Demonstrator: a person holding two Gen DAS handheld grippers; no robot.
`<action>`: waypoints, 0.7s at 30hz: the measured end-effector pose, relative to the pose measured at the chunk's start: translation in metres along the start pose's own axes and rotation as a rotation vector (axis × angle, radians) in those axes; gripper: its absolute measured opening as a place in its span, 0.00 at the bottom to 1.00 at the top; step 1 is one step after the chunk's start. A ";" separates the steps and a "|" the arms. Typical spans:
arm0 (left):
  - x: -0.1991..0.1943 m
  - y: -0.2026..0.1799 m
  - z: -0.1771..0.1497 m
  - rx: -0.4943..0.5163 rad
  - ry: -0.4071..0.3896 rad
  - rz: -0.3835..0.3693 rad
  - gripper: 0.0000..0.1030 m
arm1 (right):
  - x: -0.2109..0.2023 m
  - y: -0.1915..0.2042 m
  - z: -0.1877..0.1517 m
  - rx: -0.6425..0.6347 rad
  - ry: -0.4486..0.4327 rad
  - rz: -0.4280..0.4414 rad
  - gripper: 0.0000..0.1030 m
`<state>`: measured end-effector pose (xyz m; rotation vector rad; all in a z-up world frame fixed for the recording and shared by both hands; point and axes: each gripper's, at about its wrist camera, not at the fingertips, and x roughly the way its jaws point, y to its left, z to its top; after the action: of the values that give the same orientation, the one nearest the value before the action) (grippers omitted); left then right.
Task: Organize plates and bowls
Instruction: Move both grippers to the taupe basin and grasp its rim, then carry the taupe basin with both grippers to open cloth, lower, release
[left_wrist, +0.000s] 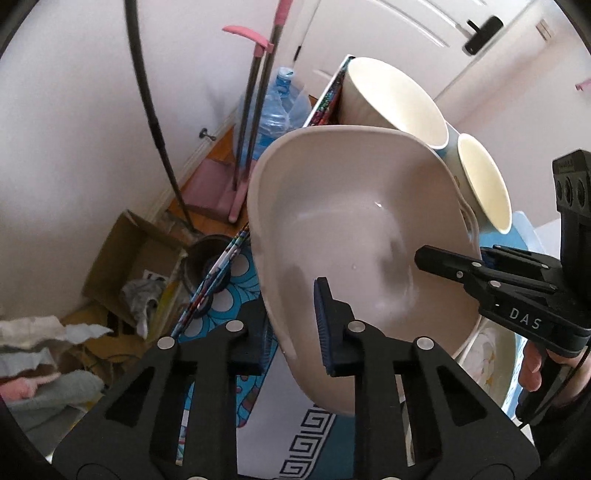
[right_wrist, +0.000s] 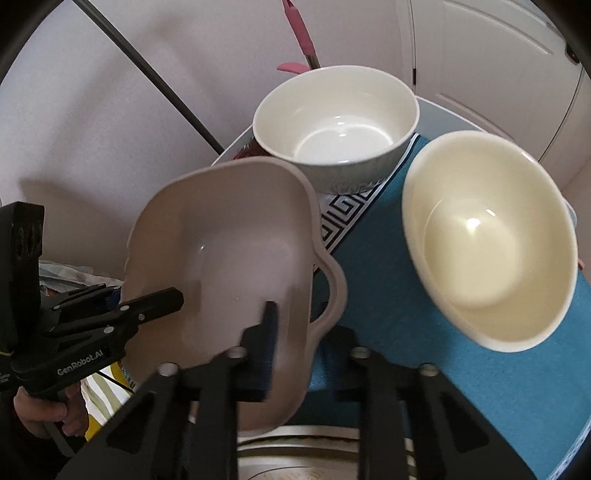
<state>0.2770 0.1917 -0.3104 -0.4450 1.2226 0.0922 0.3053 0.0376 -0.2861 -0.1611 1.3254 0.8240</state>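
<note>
A beige baking dish with loop handles (left_wrist: 351, 229) (right_wrist: 221, 240) hangs tilted between both grippers. My left gripper (left_wrist: 290, 306) is shut on its near rim, one finger inside the dish and one outside. My right gripper (right_wrist: 306, 325) is shut on the wall beside a handle; in the left wrist view the right gripper (left_wrist: 454, 262) bites the opposite rim. The left gripper (right_wrist: 155, 301) enters the right wrist view from the left. A white bowl with a ribbed grey outside (right_wrist: 336, 125) (left_wrist: 395, 96) and a cream bowl (right_wrist: 491, 258) (left_wrist: 484, 184) stand behind on a blue cloth (right_wrist: 369, 288).
A metal pot (right_wrist: 303, 454) sits just below the dish. Beyond the table edge are a water bottle (left_wrist: 277, 107), pink-handled cleaning poles (left_wrist: 255, 110), a cardboard box (left_wrist: 136, 254) and piled clothes (left_wrist: 44, 369). A white door (left_wrist: 424, 29) stands behind. A person's hand (left_wrist: 532, 365) grips the right tool.
</note>
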 end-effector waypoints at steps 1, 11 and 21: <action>-0.001 -0.003 0.001 0.019 -0.007 0.012 0.18 | 0.001 0.001 -0.001 0.001 0.000 -0.004 0.14; -0.031 -0.025 0.003 0.116 -0.084 0.078 0.18 | -0.027 0.007 -0.017 0.033 -0.079 -0.002 0.14; -0.101 -0.096 -0.017 0.240 -0.189 0.047 0.18 | -0.125 -0.002 -0.075 0.075 -0.237 -0.028 0.14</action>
<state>0.2557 0.1149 -0.1947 -0.1932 1.0431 0.0266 0.2463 -0.0596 -0.1954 -0.0217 1.1267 0.7440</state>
